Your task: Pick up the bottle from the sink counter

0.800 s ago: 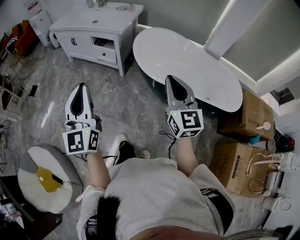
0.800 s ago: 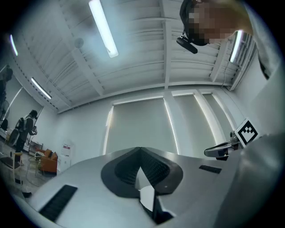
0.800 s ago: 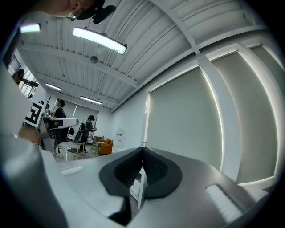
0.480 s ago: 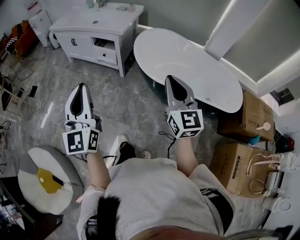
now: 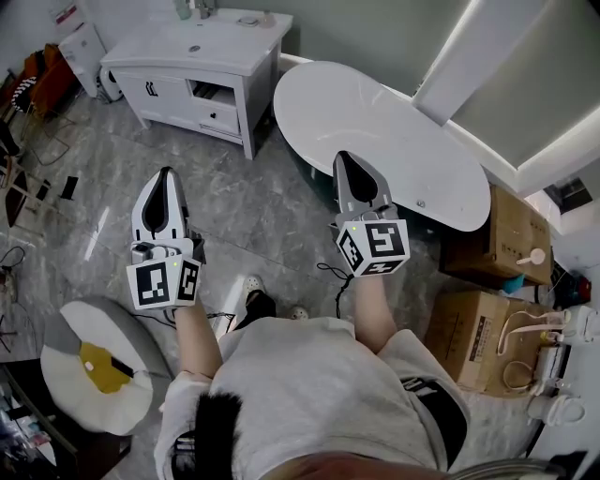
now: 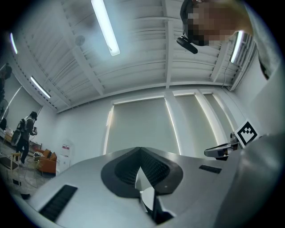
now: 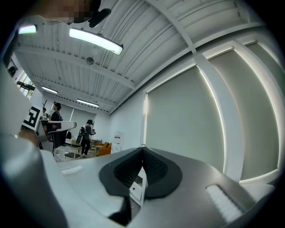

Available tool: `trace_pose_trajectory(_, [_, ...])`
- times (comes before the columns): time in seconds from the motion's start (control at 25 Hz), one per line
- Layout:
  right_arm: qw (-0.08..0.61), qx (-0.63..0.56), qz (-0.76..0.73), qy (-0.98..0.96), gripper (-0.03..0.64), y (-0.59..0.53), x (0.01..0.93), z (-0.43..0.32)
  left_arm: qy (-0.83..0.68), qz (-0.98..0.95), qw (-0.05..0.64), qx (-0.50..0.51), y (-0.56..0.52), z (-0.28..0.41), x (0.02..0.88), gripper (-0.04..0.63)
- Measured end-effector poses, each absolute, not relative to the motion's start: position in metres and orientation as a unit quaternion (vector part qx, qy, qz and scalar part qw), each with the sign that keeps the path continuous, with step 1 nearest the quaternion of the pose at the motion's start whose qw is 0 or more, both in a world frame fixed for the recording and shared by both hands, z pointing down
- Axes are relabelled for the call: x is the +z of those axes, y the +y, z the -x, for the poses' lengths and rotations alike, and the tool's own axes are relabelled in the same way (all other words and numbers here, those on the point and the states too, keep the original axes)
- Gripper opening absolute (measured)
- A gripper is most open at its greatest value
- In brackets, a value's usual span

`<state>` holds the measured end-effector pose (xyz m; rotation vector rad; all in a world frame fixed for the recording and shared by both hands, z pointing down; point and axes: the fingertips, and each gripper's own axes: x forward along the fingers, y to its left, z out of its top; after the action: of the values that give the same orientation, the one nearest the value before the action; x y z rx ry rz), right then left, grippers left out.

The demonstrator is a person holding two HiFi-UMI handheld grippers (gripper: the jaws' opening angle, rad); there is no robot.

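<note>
Vs earlier: worktop (image 5: 225, 42) and tub (image 5: 384, 131) sit slightly lower and further right in head view. The bottle (image 5: 180, 8) is at worktop's far edge, well apart from both grippers. Tub rim lies just ahead of R gripper (image 5: 344, 157). L gripper (image 5: 167, 172) is alongside. Both are held fwd, tipped slightly up, jaws together, nothing btwn.

left gripper (image 5: 167, 174): closed, empty | right gripper (image 5: 346, 159): closed, empty

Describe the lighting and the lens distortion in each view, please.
Head view: soft even light, bright glare strips beside the grey roller blind. Left gripper view: strong fisheye bending, long white ceiling lamp blown out, dark corners. Right gripper view: same bending, glaring ceiling tube lamp.
</note>
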<state>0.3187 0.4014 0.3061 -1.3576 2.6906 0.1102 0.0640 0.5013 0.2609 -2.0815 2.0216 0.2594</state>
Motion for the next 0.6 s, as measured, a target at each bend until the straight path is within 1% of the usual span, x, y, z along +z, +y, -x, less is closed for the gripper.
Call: trace_pose_trajectory(0.6, [0.061,0.039,0.444,0.893,0.011,0.338,0.305,-0.242,0.682,0.715,0.119,0.093,0.436,0.006,0.255,0.006])
